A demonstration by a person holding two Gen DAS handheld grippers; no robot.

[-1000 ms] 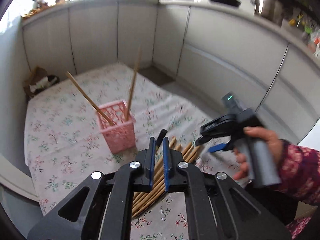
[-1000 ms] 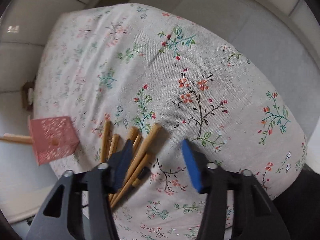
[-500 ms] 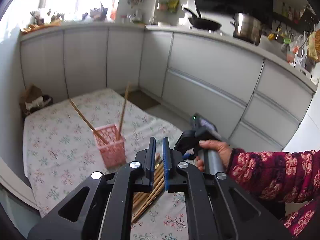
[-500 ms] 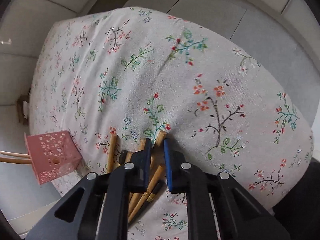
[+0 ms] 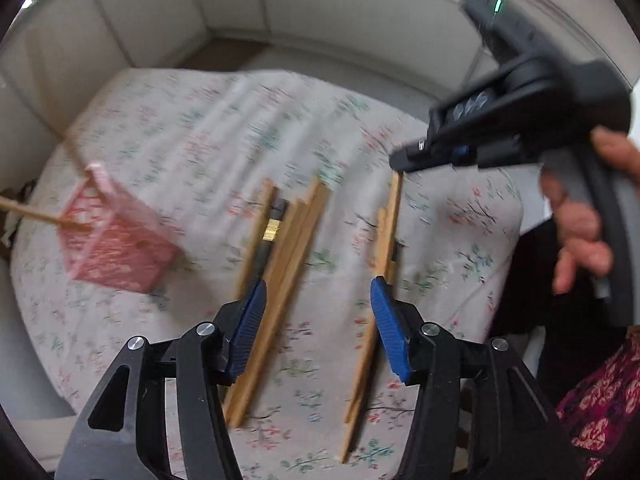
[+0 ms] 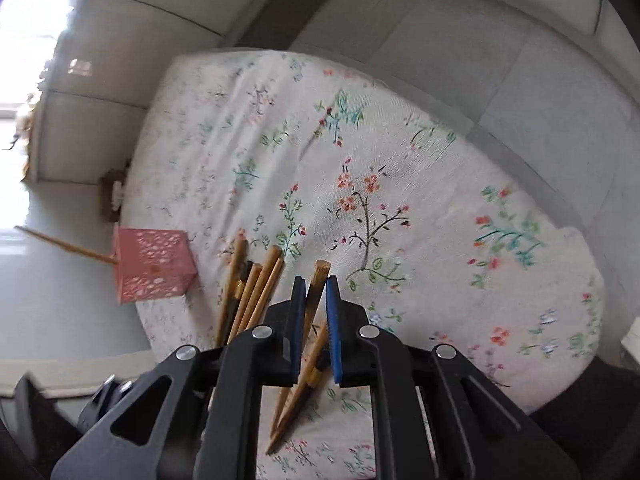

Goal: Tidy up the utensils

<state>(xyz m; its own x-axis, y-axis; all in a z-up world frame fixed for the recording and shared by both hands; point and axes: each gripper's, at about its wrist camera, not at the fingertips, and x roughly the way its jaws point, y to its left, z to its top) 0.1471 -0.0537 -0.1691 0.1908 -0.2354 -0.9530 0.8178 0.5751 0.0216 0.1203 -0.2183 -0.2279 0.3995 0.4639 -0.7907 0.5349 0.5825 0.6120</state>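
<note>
Wooden chopsticks lie on the floral cloth: a bundle [image 5: 280, 264] with one black-and-gold piece, and a separate pair [image 5: 384, 240] to its right. My left gripper [image 5: 316, 320] is open, low over the cloth between the two groups. My right gripper [image 6: 312, 292] is shut on one chopstick [image 6: 318, 284] of the pair near its thick end; it shows at upper right in the left wrist view [image 5: 404, 158]. The pink perforated basket [image 5: 116, 240] holds two chopsticks at the left; it also shows in the right wrist view [image 6: 150, 264].
The floral cloth [image 6: 360, 152] covers a low rounded table with grey floor and white cabinet fronts [image 5: 340, 12] around it. A small brown box [image 6: 114, 196] sits on the floor past the table's far end.
My left gripper has opened and dropped down close over the chopsticks. My right gripper, shut around a chopstick half a second ago, has pulled a pair away from the bundle to the right.
</note>
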